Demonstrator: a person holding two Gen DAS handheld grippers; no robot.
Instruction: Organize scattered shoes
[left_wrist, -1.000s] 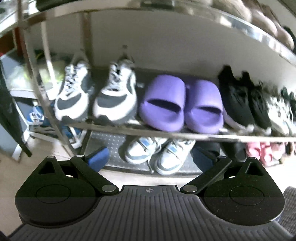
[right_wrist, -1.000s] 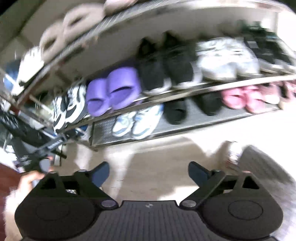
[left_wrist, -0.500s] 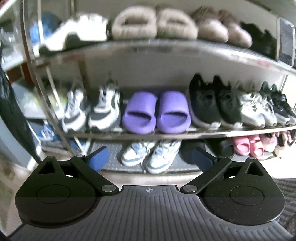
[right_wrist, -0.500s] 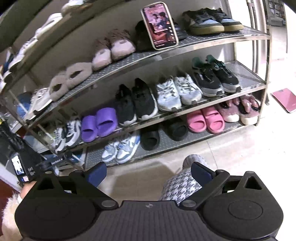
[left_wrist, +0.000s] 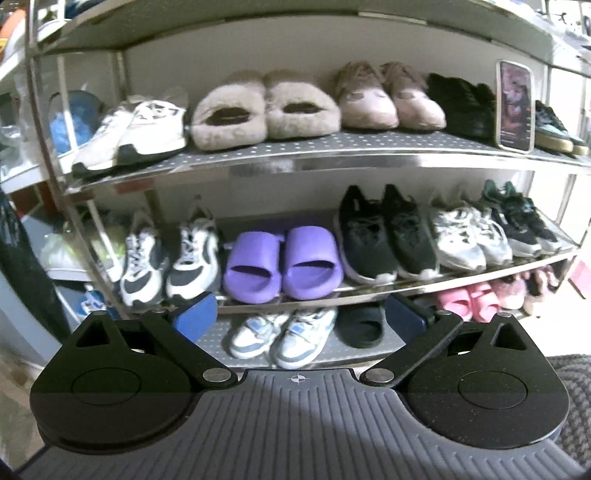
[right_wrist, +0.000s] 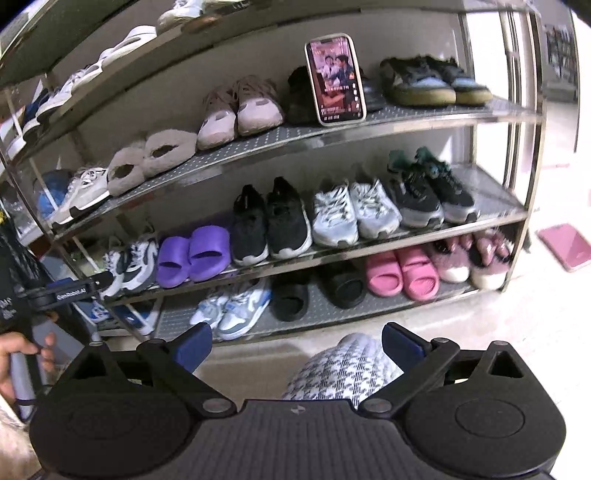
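A metal shoe rack (left_wrist: 332, 162) (right_wrist: 332, 140) fills both views, with pairs of shoes lined up on each shelf. Purple slides (left_wrist: 280, 264) (right_wrist: 192, 254) sit on the middle shelf beside black sneakers (left_wrist: 384, 236) (right_wrist: 271, 221). Blue-white sneakers (left_wrist: 284, 338) (right_wrist: 232, 306) and pink slides (right_wrist: 402, 275) sit on the bottom shelf. Furry beige slippers (left_wrist: 264, 110) sit on the upper shelf. My left gripper (left_wrist: 299, 319) is open and empty, held back from the rack. My right gripper (right_wrist: 297, 345) is open and empty, above a houndstooth-patterned knee (right_wrist: 340, 369).
A phone (right_wrist: 335, 77) with a lit screen leans upright on the upper shelf, also in the left wrist view (left_wrist: 515, 105). A pink flat scale (right_wrist: 565, 245) lies on the floor right of the rack. The left gripper's body (right_wrist: 55, 291) shows at the right view's left edge.
Both grippers have pulled back and tilted up from the rack, so more shelves show now. Both stay open and empty.
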